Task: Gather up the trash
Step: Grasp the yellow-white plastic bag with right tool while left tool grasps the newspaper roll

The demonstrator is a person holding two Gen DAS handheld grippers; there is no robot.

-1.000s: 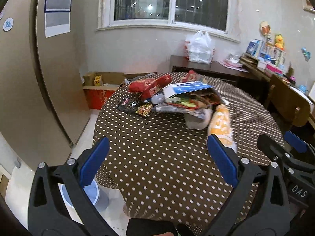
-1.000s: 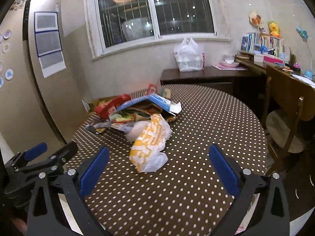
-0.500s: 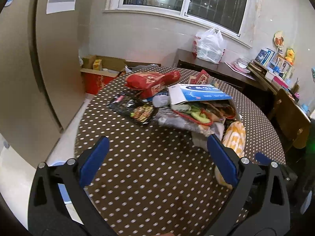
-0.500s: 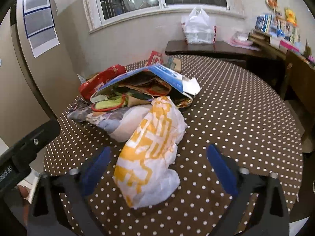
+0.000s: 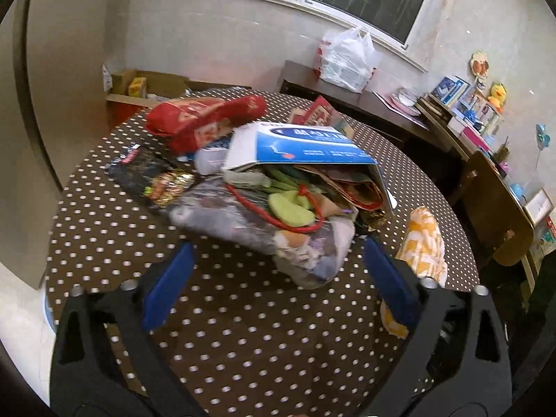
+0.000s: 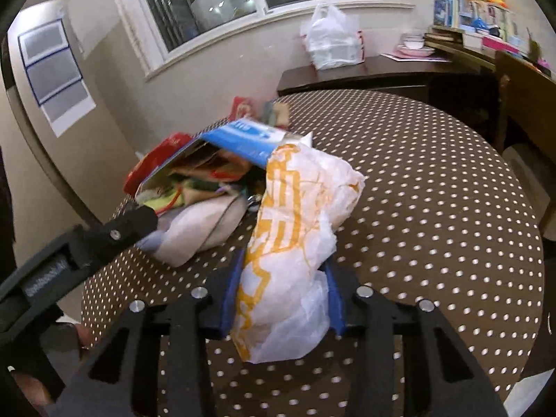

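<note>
A heap of trash lies on the round polka-dot table [image 5: 243,330]: a blue and white box [image 5: 302,146], a red bag [image 5: 201,121], a dark snack wrapper [image 5: 149,177] and a grey plastic bag [image 5: 264,229]. My left gripper [image 5: 274,278] is open, just in front of the grey bag. My right gripper [image 6: 283,292] is shut on a yellow and white plastic bag [image 6: 295,229], which also shows in the left wrist view [image 5: 424,243] at the right. The heap also shows in the right wrist view, with the box [image 6: 239,139] behind the bag.
A wooden chair [image 5: 497,215] stands at the table's right. A dark sideboard [image 6: 365,73] under the window holds a white plastic bag [image 6: 330,41]. A cardboard box [image 5: 146,87] sits on the floor at the back left. The left gripper's arm [image 6: 69,253] crosses the right wrist view.
Both grippers have moved forward toward the heap. The right gripper has closed on the yellow and white bag. The left gripper stays open.
</note>
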